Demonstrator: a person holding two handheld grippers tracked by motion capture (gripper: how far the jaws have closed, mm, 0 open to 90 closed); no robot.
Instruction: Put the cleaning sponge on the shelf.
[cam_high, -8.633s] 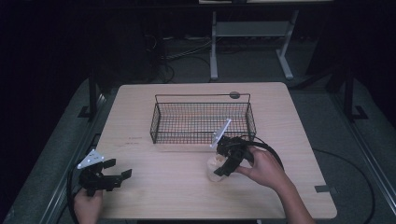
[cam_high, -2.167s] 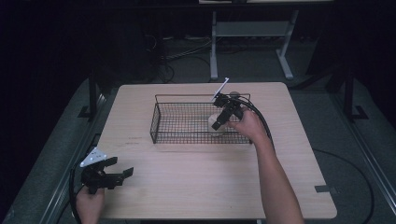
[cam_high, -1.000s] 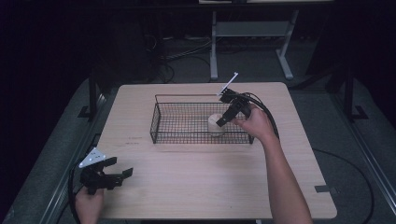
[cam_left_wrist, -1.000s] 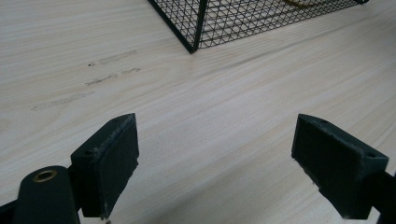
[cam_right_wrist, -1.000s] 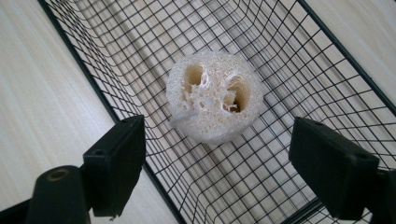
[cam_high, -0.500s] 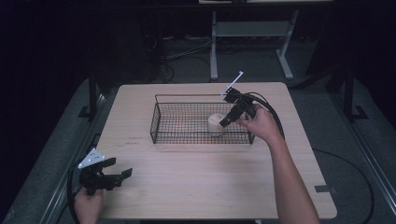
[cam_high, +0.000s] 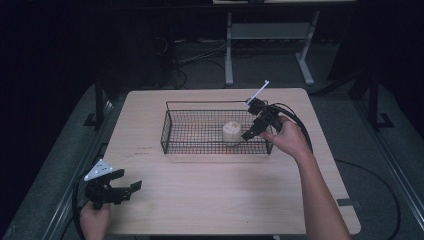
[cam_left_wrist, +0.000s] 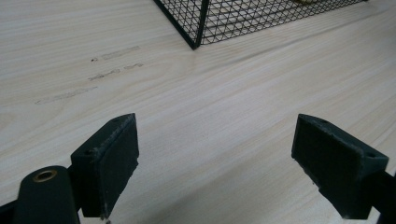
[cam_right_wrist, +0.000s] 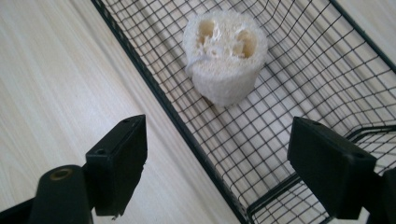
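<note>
A pale, round loofah piece (cam_high: 231, 132) (cam_right_wrist: 224, 56) stands upright on the floor of the black wire basket (cam_high: 200, 103) (cam_right_wrist: 164, 108), in its right half. My right gripper (cam_high: 247, 135) (cam_right_wrist: 215, 161) hangs open over the basket's right end, just right of the loofah and apart from it. Its jaws have just been closing a little, with nothing between them. My left gripper (cam_high: 131, 189) (cam_left_wrist: 215, 158) rests open and empty low over the table's front left corner.
The basket sits at the back middle of the light wooden table (cam_high: 220, 200). Faint pencil-like marks (cam_left_wrist: 88, 77) lie on the wood left of the basket. A white desk frame (cam_high: 270, 35) stands on the floor behind the table.
My right gripper carried the loofah from the table in front of the basket into the basket, let it go, and has drawn back to the right. The left gripper stayed put.
</note>
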